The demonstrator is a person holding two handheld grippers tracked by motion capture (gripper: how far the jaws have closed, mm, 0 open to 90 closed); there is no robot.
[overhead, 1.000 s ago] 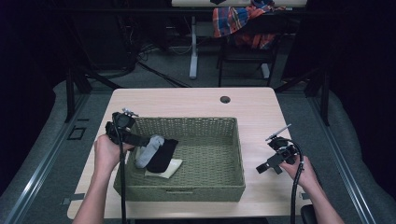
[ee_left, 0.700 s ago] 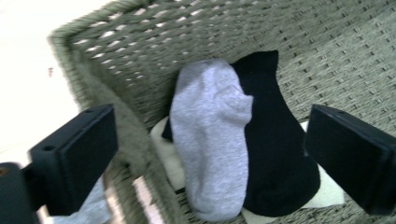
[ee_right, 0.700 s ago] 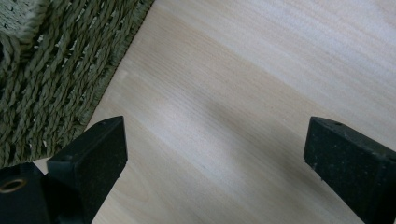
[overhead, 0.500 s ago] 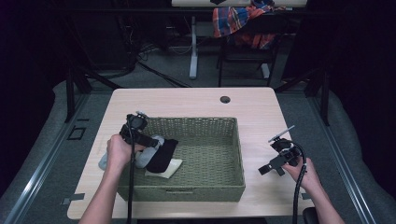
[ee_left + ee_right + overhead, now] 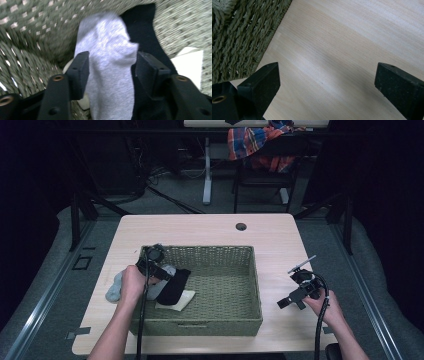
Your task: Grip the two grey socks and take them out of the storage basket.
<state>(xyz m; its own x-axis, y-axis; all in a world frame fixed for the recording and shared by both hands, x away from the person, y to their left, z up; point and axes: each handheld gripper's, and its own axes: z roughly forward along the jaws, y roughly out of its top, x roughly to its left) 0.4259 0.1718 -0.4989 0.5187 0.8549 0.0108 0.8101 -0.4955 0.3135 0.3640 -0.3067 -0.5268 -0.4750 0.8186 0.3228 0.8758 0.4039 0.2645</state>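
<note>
Down into the left part of the basket [image 5: 210, 249] with the left gripper [image 5: 166, 273], tipped toward the heap at centre left of the high view. Just been closing the jaws there, with the grey sock [image 5: 110, 87] between them. Looks like a real grip now: both pads against the fabric in the left gripper view, cloth bulging a little above them. Taking it at mid-length, probably because that stretch sits proud of the heap while the rest trails away.

Worth noting how that grey sock lies: draped across the basket's left wall, one end hanging outside toward the left edge of the desk [image 5: 280, 240], the other inside and partly over the black sock [image 5: 176, 284]. Means dragging the outer end back over the rim on any lift, and maybe snagging on the weave.

Just right of the pinch, the black sock, and lower right of that a pale flat cloth [image 5: 182, 300] on the basket floor. Close neighbours, so a chance of catching black fabric along with grey.

Over at lower right of the high view, the right gripper [image 5: 292, 301]: jaws wide apart, nothing between them, only bare desk and the basket's outer wall ahead in the right gripper view. Seemingly parked there to leave room, and handy for steadying the basket if the sock pulls at it.
</note>
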